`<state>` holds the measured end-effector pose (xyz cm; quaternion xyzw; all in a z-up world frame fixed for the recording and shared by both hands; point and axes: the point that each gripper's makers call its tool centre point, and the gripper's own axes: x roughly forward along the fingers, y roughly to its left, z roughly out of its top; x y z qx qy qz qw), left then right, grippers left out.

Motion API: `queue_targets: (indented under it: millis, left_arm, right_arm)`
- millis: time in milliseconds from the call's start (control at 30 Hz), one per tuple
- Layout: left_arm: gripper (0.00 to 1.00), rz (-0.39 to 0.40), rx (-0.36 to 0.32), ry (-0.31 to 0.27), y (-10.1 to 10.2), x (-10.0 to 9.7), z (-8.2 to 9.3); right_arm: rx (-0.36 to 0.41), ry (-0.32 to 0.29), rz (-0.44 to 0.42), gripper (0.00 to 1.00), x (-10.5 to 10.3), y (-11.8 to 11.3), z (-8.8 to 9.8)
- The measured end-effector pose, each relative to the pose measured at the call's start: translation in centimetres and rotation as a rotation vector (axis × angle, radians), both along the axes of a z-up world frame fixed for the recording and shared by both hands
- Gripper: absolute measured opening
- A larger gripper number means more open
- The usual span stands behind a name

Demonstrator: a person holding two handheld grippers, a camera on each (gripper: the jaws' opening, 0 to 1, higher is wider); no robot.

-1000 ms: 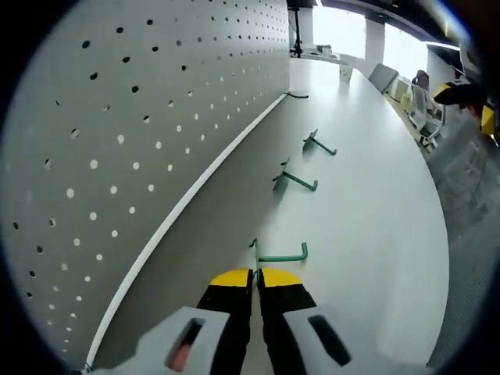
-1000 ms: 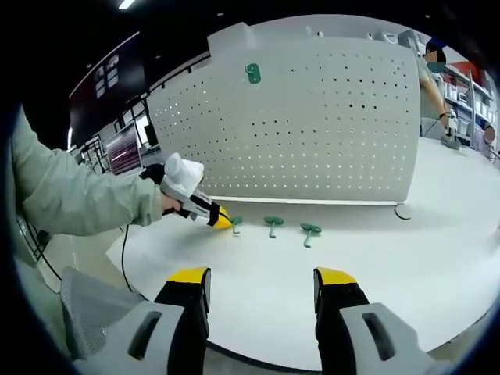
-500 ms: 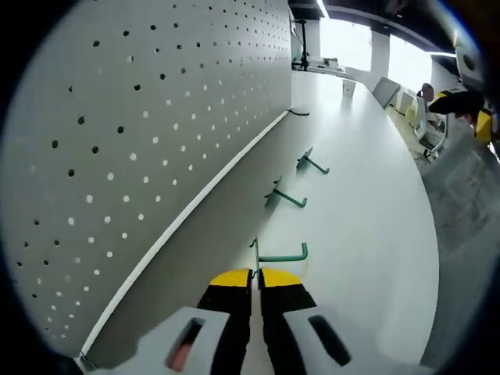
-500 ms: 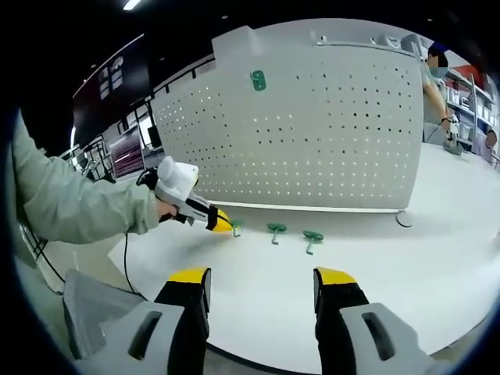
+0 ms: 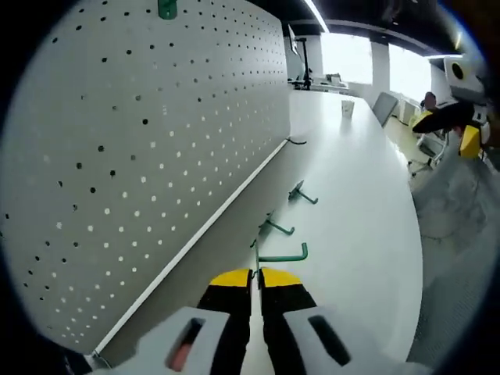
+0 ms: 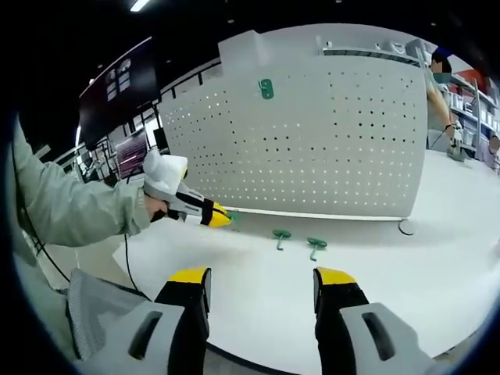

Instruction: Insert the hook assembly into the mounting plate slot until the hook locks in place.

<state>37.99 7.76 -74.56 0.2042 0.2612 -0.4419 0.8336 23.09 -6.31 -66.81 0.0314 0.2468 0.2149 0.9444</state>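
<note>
My left gripper (image 5: 255, 273) is shut on a green hook (image 5: 281, 256), whose bent end sticks out to the right of the yellow tips. It hangs a little above the white table, beside the grey pegboard (image 5: 156, 156). Two more green hooks (image 5: 272, 226) (image 5: 301, 193) lie on the table along the board's base. In the right gripper view a sleeved hand holds the left gripper (image 6: 211, 216) above the table, left of the two lying hooks (image 6: 280, 234) (image 6: 316, 244). My right gripper (image 6: 262, 281) is open, with nothing between its fingers. A green piece (image 6: 266, 88) sits high on the pegboard (image 6: 328, 141).
The white table (image 6: 375, 281) stretches wide in front of the board. A dark round foot (image 6: 405, 227) lies by the board's right end. A person (image 6: 437, 86) stands at the far right. A small cup (image 5: 346, 108) and chairs stand at the table's far end.
The left gripper has risen from the table with the green hook in it. The two lying hooks have stayed put. The right gripper is as open as before.
</note>
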Motion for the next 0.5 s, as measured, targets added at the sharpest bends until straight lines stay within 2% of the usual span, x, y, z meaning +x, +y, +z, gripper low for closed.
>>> queue_targets:
  millis: [500]
  left_arm:
    - [0.03,0.000,-0.091,-0.092,-1.7,-3.1,5.7]
  right_arm:
    - [0.003,-0.049,0.053,0.51,0.3,0.7,1.7]
